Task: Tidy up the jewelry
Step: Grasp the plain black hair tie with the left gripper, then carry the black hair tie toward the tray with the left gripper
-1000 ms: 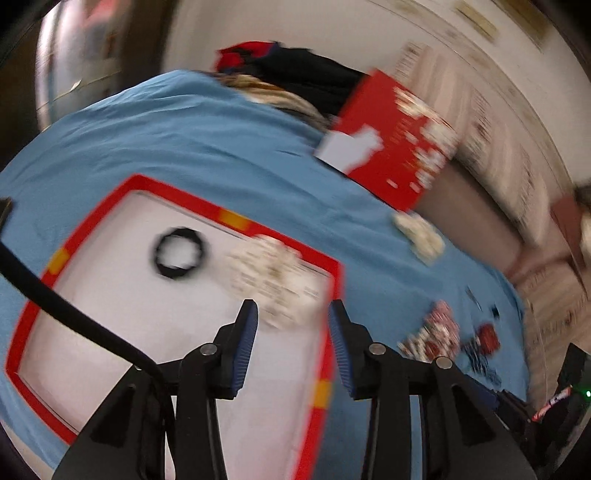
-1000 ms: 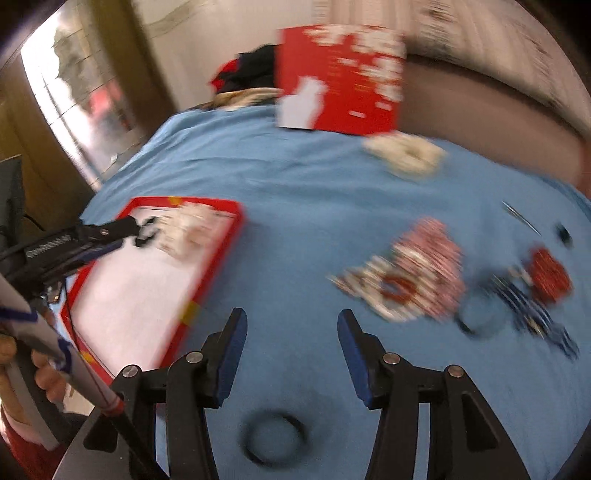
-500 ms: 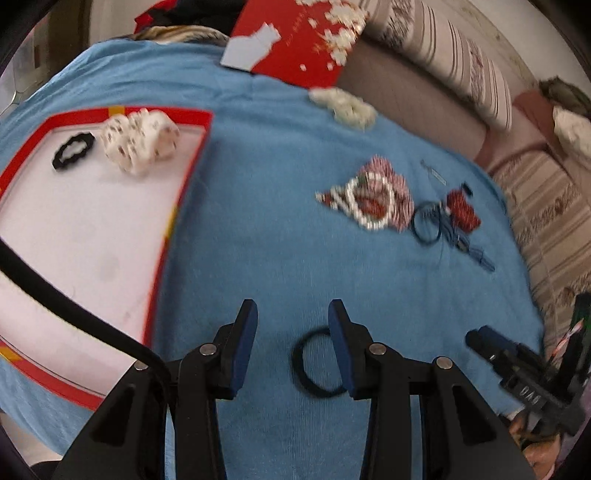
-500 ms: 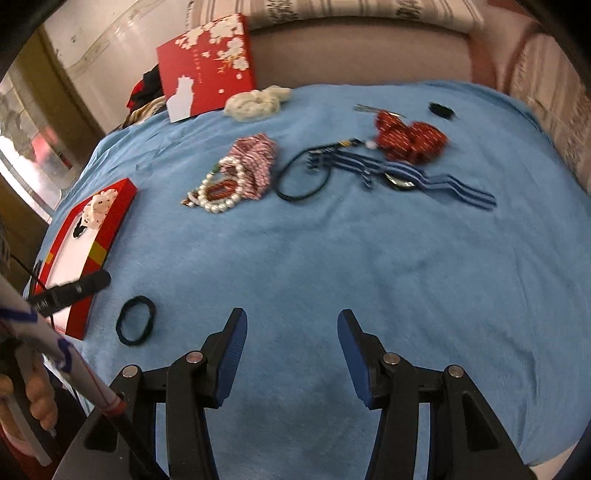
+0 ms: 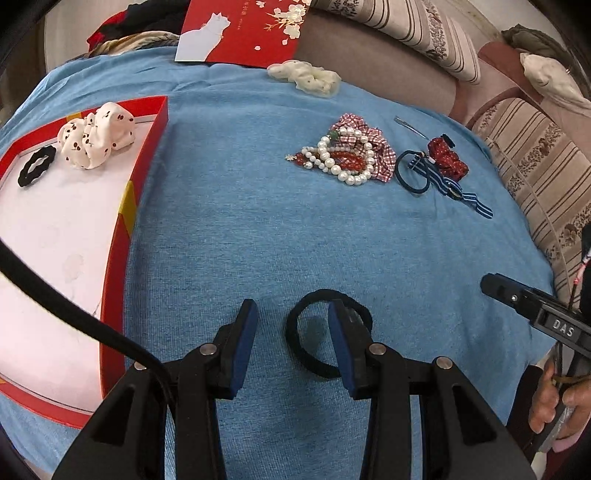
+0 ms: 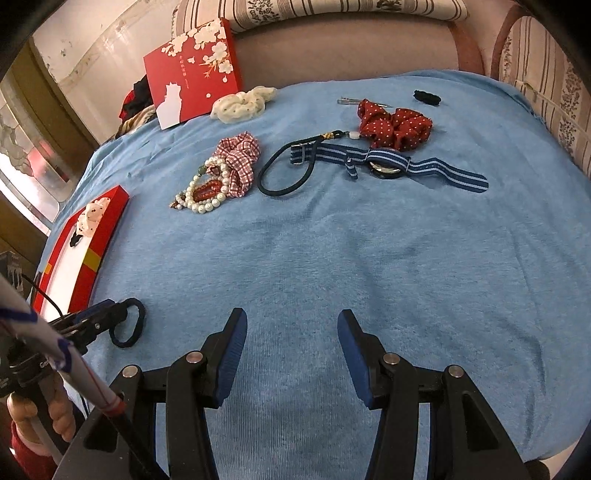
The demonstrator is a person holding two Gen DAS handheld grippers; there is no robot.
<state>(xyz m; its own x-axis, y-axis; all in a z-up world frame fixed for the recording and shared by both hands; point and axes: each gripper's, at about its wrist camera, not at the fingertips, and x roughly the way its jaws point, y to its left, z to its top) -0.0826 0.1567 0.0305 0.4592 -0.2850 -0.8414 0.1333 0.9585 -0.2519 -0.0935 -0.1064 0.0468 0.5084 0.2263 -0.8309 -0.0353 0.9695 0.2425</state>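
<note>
— where is the black hair tie [image 5: 308,354] lying right now?

— it is lying flat on the blue blanket [image 5: 240,229], right at my left tongs [image 5: 291,345]. the right-hand finger of those tongs is standing inside the loop, and the other finger is sitting outside it to the left. the jaws are standing partly apart and are not pressing on the band.

— and the other hand?

— my right tongs [image 6: 291,354] are hovering over bare blanket with the jaws standing wide and nothing between them. from that side i am seeing the left tongs [image 6: 110,317] poking at the same tie [image 6: 129,326].

— what is lying around it?

— to the left, the red tray [image 5: 118,258] with a white floor is holding a white spotted scrunchie [image 5: 96,136] and a small wavy black tie [image 5: 37,170] just beside it. further up the blanket, a pearl bracelet [image 5: 343,162] is resting on a red checked scrunchie [image 5: 369,140], with a navy hair tie [image 5: 412,177], a striped blue strap [image 6: 424,166] and a red dotted scrunchie [image 6: 395,123] close on its right. a cream scrunchie [image 5: 306,75] is sitting near the far edge, in front of a red box lid with a white cat [image 5: 240,29].

— anything beyond?

— a thin metal clip [image 5: 410,127] and a small black tie [image 6: 426,96] are lying near the red dotted scrunchie.
</note>
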